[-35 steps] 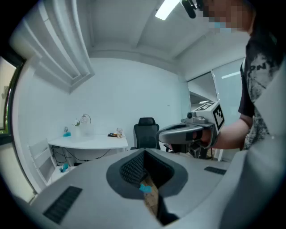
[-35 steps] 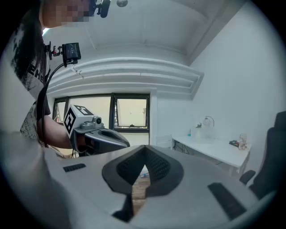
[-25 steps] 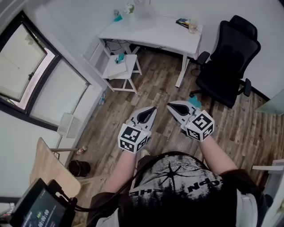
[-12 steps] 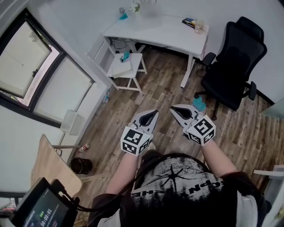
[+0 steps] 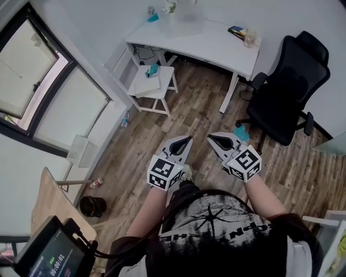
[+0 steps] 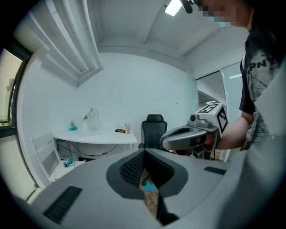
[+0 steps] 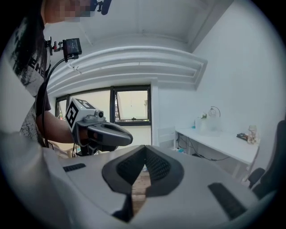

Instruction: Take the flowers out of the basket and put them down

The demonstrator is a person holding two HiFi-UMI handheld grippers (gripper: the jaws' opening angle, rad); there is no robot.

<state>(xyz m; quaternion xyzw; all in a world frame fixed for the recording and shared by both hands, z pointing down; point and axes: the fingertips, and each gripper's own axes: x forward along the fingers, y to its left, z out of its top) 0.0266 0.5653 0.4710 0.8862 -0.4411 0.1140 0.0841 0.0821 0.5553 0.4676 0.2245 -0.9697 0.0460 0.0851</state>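
Looking down in the head view, the person stands on the wooden floor [image 5: 200, 113] with both arms held out in front. The left gripper [image 5: 185, 139] and the right gripper [image 5: 212, 136] are side by side and just apart, their tips angled toward each other, each with its jaws drawn together and nothing in them. Well beyond them a white desk [image 5: 205, 40] stands against the wall. The flowers [image 5: 171, 6] show as a small pale cluster at its far edge, too small to make out further. A black chair [image 5: 286, 86] sits at the desk's right end and a small white stool [image 5: 151, 84] near its left end. In the left gripper view the jaws meet at the tips with nothing between the pads, and only floor shows through the gap behind them; the right gripper hangs just to the right, and the flowers sit far off on the desk. In the right gripper view the jaws are likewise pressed together and empty. The left gripper hangs at the left before a window [image 7: 132, 105], while the flowers stand in a pale basket [image 7: 209, 123] with an arched handle on the desk, well apart from both grippers
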